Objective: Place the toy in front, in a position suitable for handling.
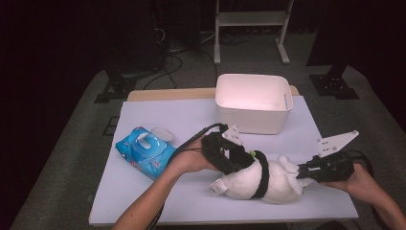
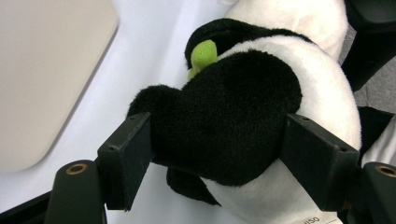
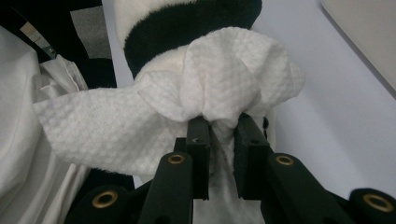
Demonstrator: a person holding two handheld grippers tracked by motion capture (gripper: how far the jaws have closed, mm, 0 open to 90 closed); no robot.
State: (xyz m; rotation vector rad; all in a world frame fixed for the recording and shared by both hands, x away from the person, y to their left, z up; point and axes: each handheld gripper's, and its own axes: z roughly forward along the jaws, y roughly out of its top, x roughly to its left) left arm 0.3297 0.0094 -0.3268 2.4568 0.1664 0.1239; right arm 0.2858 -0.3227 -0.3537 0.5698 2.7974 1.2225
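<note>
The plush panda lies on its side near the front edge of the desk, head toward the right, and both tools are on it. The fingers of the left gripper are clamped on a black limb of the toy, one pad pressed into the fur on each side, with a small green tuft poking up just beyond. The fingers of the right gripper are pinched tight on a bunched white wipe, which is pressed against the panda's head; a loose flap of it hangs off to one side.

Outward from there, the left hand comes in from the front of the desk and the right hand sits at the desk's right front corner, close to the edge. A sewn label sticks out of the toy's back end toward the front edge. To the left, well apart from the panda, lies a blue pack of wipes with its lid flipped open. A white bin stands at the far side, just behind the left gripper. The stretch of pale desk between the pack and the bin is open, as is the strip to the right of the bin.
</note>
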